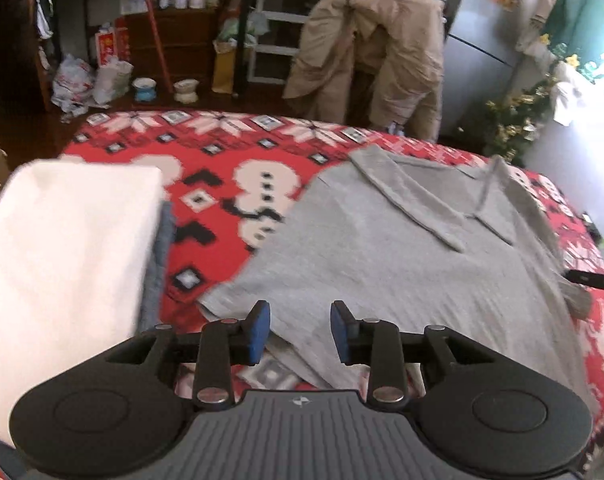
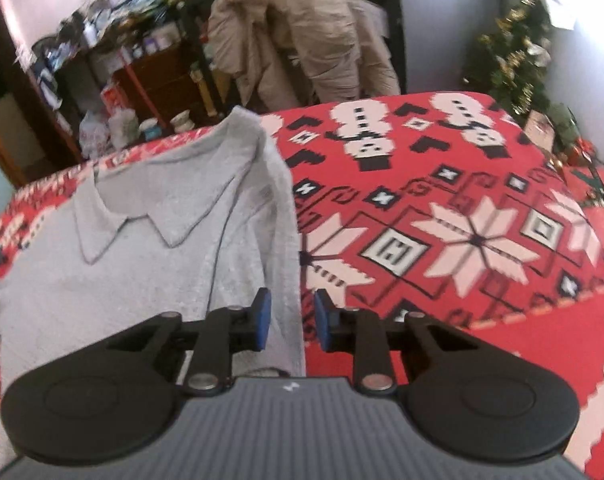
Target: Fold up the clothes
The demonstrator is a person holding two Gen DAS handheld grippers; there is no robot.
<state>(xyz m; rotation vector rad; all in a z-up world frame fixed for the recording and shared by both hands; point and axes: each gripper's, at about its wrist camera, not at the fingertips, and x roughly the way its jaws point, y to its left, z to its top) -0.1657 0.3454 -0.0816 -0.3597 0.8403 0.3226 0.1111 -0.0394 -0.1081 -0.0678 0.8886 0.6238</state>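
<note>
No legible text, label, brand name or number in either view. Print on the red carton (image 1: pixel 110 46) and on the plastic bags (image 1: pixel 73 82) near the shelving is too blurred to read

We see lived-in home room: red snowman blanket (image 2: pixel 441 240), beige coat (image 1: pixel 365 48) over chair, cluttered wooden shelves (image 1: pixel 170 36), decorated Christmas tree (image 2: pixel 509 52), fridge (image 1: pixel 481 40).
</note>
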